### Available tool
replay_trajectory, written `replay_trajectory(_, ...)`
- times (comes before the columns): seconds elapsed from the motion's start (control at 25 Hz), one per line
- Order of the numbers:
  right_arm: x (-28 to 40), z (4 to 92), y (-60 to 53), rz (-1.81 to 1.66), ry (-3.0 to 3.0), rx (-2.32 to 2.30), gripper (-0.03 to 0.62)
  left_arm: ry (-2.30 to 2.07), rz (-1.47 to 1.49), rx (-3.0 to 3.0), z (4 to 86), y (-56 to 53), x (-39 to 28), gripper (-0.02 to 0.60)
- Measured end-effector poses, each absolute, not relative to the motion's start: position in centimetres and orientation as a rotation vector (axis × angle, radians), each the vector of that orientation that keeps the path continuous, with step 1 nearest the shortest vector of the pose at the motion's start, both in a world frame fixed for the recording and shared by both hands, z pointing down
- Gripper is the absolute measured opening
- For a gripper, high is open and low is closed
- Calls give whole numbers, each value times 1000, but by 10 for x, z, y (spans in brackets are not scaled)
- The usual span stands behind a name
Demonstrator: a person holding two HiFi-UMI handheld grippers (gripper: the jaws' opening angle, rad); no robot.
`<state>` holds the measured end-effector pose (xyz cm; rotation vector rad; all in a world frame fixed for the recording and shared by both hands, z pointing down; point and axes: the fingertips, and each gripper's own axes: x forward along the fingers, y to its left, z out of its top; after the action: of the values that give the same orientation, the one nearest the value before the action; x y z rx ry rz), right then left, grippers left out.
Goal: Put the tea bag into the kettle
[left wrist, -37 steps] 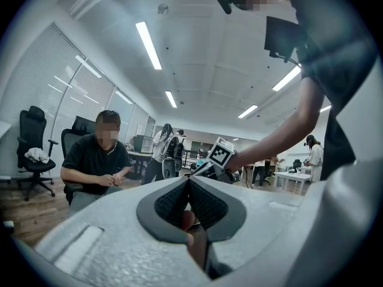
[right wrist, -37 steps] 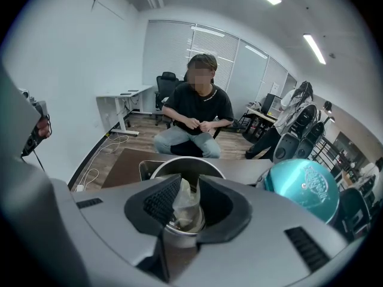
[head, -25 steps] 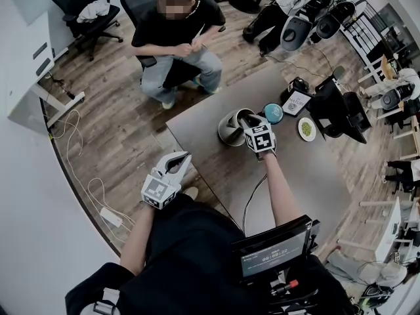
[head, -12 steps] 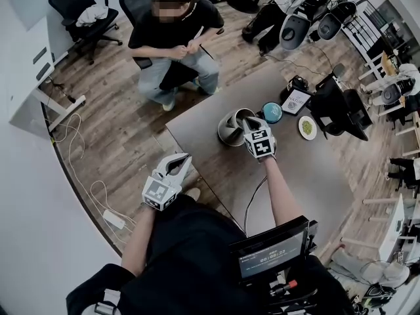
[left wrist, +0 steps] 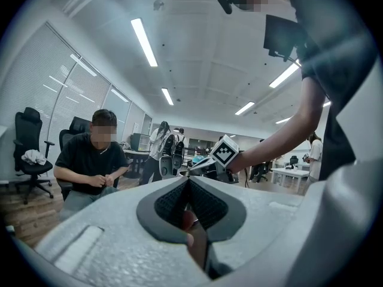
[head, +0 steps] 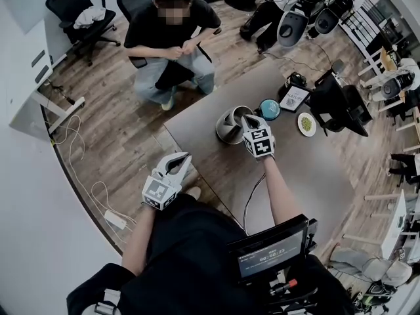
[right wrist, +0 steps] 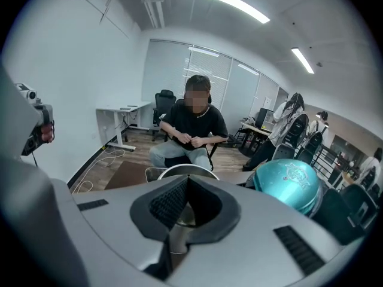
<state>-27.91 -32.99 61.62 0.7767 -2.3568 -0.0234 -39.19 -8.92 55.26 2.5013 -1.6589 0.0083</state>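
Observation:
The steel kettle [head: 228,126] stands open-topped on the grey table [head: 295,176]. My right gripper [head: 245,119] hangs over the kettle's mouth, pointing down into it. In the right gripper view its jaws [right wrist: 187,179] meet at the tips, with the kettle's rim [right wrist: 179,168] just beyond. They have just been closing, and I see nothing between them. No tea bag shows in any view. My left gripper [head: 182,157] is held off the table's left edge, level, with its pads touching [left wrist: 188,180].
A teal round lid [head: 269,109] lies right of the kettle, also seen in the right gripper view [right wrist: 287,183]. Beyond it are a small plate of green leaves [head: 306,124], a framed card [head: 293,100] and black equipment [head: 338,107]. A person sits beyond the table's far corner [head: 172,38].
The right gripper stays over the kettle's mouth and the left gripper has not moved. The seated person has brought both hands lower.

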Motion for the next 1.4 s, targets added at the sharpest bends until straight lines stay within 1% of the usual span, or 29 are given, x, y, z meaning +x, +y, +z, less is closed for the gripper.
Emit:
replay_trajectory(0.28, -281, 585, -311, -70, -2445, 775, 6, -1630, 37, 2529, 551, -89, -381, 3)
replay_trajectory(0.64, -253, 523, -277, -131, -2603, 878, 6, -1538, 71, 2653, 540, -98, -331, 3)
replay_trajectory(1.0, -172, 472, -220, -156, -2712, 1100, 6, -1373, 110, 2748, 530, -104, -261, 3)
replay_trajectory(1.4, -53, 449, -151, -116, -2705, 1423, 5, -1073, 134, 2911, 510, -97, -153, 3)
